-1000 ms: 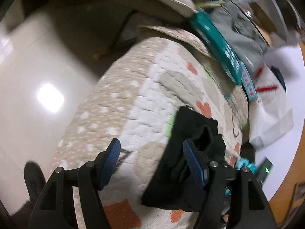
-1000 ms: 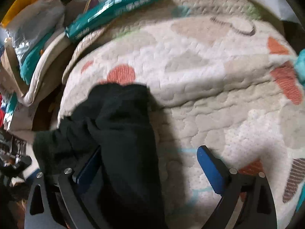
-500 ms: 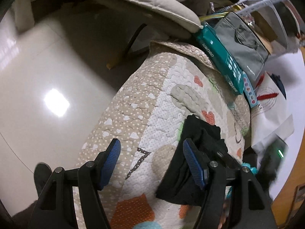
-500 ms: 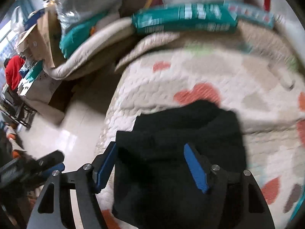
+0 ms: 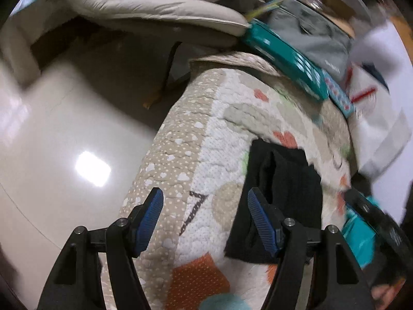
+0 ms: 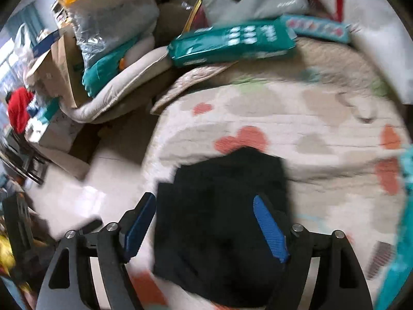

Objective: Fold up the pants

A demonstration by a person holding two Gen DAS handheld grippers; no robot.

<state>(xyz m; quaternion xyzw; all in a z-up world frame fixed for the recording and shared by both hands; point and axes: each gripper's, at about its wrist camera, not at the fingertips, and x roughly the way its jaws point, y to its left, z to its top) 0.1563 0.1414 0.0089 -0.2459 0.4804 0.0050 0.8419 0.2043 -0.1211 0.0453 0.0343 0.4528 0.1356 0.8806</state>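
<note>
Pants (image 5: 289,180), black and folded into a compact bundle, lie on the quilt (image 5: 219,134) near its edge. From the left wrist, the left gripper (image 5: 205,219) hangs above the quilt with its jaws wide apart and nothing between them. Its right finger overlaps the bundle's left side in the picture, and whether it touches the cloth cannot be told. The lower edge of the bundle is hidden behind that finger's arm. Beyond the quilt's far end a teal pack (image 5: 284,56) leans against a grey bag (image 5: 317,36), both smeared by motion. A glossy floor (image 5: 64,129) with a bright glare patch fills the left side. At the right edge something dark and teal is too blurred to make out.

From the right wrist, the right gripper (image 6: 206,227) is also spread wide, empty, with the pants (image 6: 222,206) lying under the gap between its fingers. Contact cannot be judged here either. The bundle's folds are lost in flat black and blur, and its near edge is cut off at the bottom. The quilt (image 6: 296,118) runs out behind it to the teal pack (image 6: 232,41) and a heap of bags and boxes at the left.
</note>
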